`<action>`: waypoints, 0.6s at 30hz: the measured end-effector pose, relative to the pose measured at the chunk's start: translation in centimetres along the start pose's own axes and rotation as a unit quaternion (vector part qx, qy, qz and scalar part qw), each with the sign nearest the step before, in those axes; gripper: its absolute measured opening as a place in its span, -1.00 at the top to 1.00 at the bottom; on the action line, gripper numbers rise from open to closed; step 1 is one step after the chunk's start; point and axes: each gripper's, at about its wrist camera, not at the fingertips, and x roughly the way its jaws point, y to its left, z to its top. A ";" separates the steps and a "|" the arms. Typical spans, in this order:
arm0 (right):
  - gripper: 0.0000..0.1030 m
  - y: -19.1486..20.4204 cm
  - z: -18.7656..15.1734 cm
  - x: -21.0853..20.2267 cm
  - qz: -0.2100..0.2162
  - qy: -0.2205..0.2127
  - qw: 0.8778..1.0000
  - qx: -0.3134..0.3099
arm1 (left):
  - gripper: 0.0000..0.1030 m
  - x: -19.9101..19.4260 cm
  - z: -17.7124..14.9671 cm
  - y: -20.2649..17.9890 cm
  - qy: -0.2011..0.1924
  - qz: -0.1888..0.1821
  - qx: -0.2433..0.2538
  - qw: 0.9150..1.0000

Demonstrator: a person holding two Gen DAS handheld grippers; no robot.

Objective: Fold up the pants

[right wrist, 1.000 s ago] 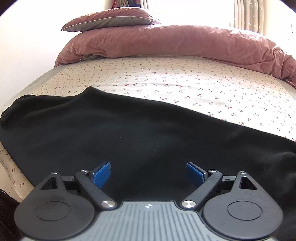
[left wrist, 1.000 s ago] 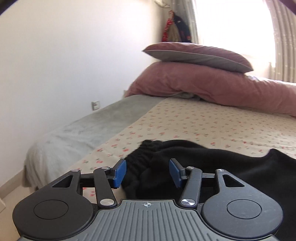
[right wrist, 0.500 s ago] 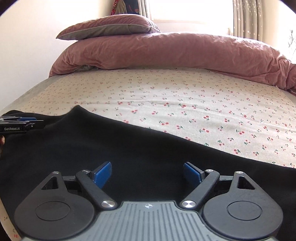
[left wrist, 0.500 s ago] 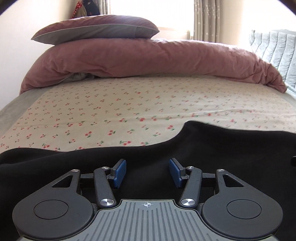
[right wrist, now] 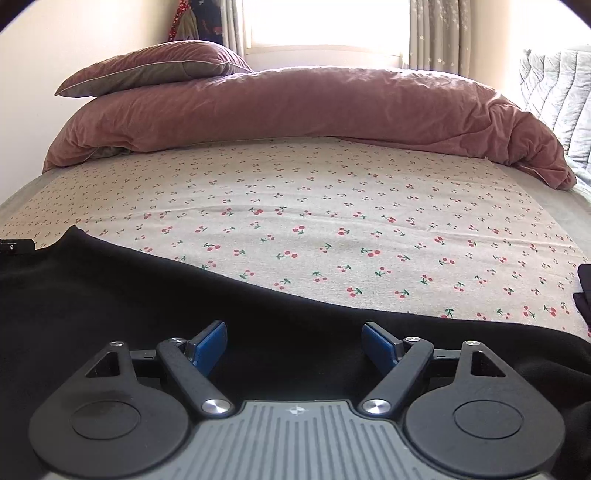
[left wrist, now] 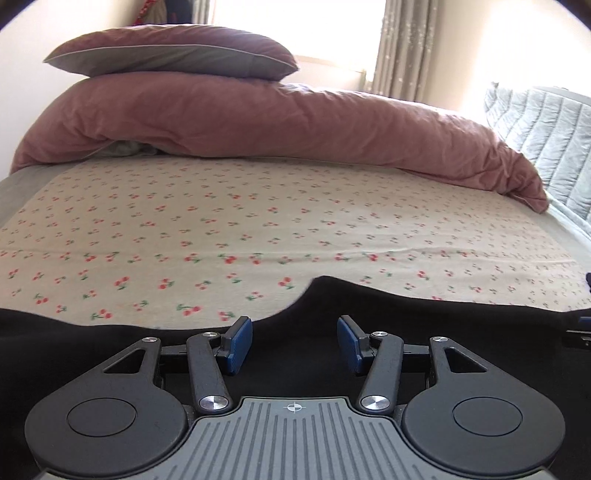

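Note:
Black pants (left wrist: 424,325) lie flat along the near edge of the bed on a cherry-print sheet (left wrist: 258,221); they also show in the right wrist view (right wrist: 110,295). My left gripper (left wrist: 294,341) is open and empty, low over the pants near a dip in their far edge. My right gripper (right wrist: 294,347) is open wider and empty, low over the pants' near part. The other gripper's tip shows at the left edge of the right wrist view (right wrist: 14,245).
A pink duvet (left wrist: 277,122) with a pillow (left wrist: 173,51) on top lies across the head of the bed. A quilted grey cover (left wrist: 546,122) is at the far right. A window with curtains (right wrist: 436,33) is behind. A wall is on the left.
The left gripper has swung right from the waistband end to face the middle of the pants. The right gripper has drawn back toward the near edge. Both stayed open.

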 end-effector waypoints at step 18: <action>-0.62 -10.0 -1.1 -6.3 -0.085 -0.037 0.989 0.116 | -0.30 0.8 -0.6 -4.3 0.036 0.002 0.010 0.999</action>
